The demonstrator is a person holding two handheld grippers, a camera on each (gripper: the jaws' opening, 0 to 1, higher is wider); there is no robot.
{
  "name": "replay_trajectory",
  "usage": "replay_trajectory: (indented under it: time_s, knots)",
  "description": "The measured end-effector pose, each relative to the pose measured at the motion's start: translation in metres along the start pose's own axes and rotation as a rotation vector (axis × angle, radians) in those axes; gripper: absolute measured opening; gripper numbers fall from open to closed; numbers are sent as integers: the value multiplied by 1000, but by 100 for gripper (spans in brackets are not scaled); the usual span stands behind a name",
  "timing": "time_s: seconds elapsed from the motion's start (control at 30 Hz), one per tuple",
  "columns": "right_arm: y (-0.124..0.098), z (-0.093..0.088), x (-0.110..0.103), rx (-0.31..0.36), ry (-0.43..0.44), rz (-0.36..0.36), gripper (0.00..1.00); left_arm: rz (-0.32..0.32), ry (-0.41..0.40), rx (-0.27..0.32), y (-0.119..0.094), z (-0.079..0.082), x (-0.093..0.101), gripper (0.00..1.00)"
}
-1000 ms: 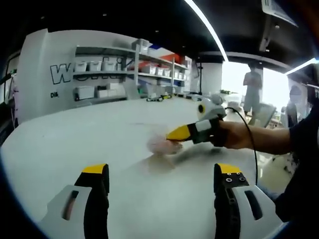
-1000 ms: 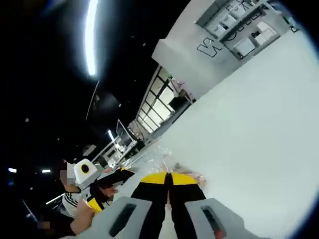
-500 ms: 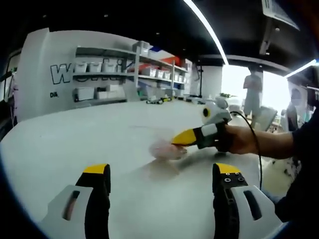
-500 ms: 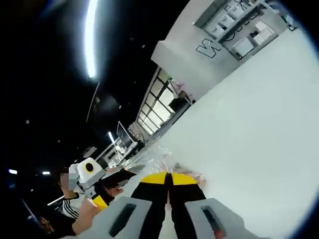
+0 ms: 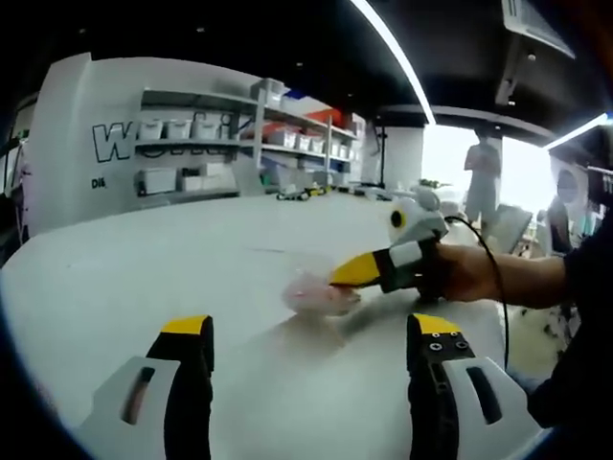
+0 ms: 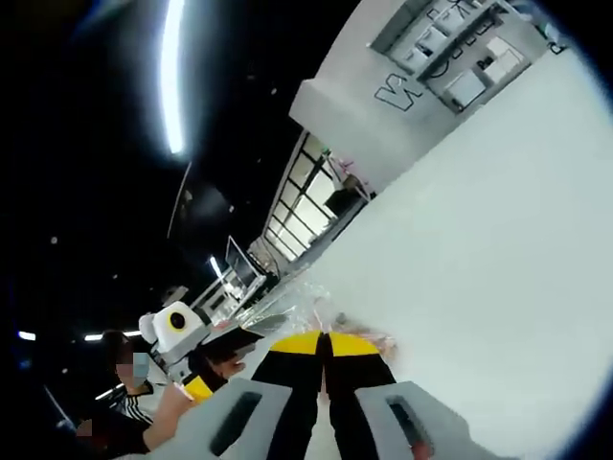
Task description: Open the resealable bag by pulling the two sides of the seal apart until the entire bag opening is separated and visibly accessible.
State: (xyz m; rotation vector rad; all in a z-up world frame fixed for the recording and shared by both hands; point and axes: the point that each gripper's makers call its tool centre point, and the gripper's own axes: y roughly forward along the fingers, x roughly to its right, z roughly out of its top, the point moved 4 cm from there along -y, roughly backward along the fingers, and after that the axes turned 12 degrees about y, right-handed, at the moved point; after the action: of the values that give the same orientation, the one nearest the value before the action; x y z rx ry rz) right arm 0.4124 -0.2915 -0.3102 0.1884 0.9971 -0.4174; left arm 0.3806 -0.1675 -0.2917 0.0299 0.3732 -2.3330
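A small clear resealable bag (image 5: 318, 293) with pinkish contents hangs just above the white table (image 5: 144, 278), casting a shadow beneath it. My right gripper (image 5: 347, 272) comes in from the right, held by a hand, and is shut on the bag's right edge. My left gripper (image 5: 311, 331) stands open at the bottom of the left gripper view, short of the bag, with nothing between its jaws. In the right gripper view the right gripper (image 6: 327, 343) is shut on crinkled clear plastic of the bag (image 6: 311, 305). The left gripper (image 6: 196, 383) shows at the lower left, held by a hand.
The wide white table (image 6: 498, 220) stretches around the bag. Shelves with white bins (image 5: 192, 153) line the far wall. A person (image 5: 484, 182) stands at the back right. The forearm (image 5: 512, 273) holding the right gripper crosses the right side.
The right gripper stays shut on the bag and has drifted slightly right. In the right gripper view the left gripper has shifted a little to the right.
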Motion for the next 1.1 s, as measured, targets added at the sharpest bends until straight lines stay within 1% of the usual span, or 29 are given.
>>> replay_trajectory:
  time_s: [0.3, 0.6, 0.77, 0.93, 1.1]
  knots:
    - [-1, 0, 0, -4, 8, 2, 0, -22, -17, 18, 9, -1, -3, 77]
    - [0, 0, 0, -11, 17, 5, 0, -26, -14, 24, 19, -4, -5, 70]
    - [0, 0, 1, -13, 21, 7, 0, -47, -35, 23, 29, -8, -4, 68]
    - [-1, 1, 3, -19, 22, 6, 0, -65, -57, 39, 34, -7, -3, 65]
    - [-2, 1, 3, -21, 23, 7, 0, -75, -66, 41, 41, -7, -6, 63]
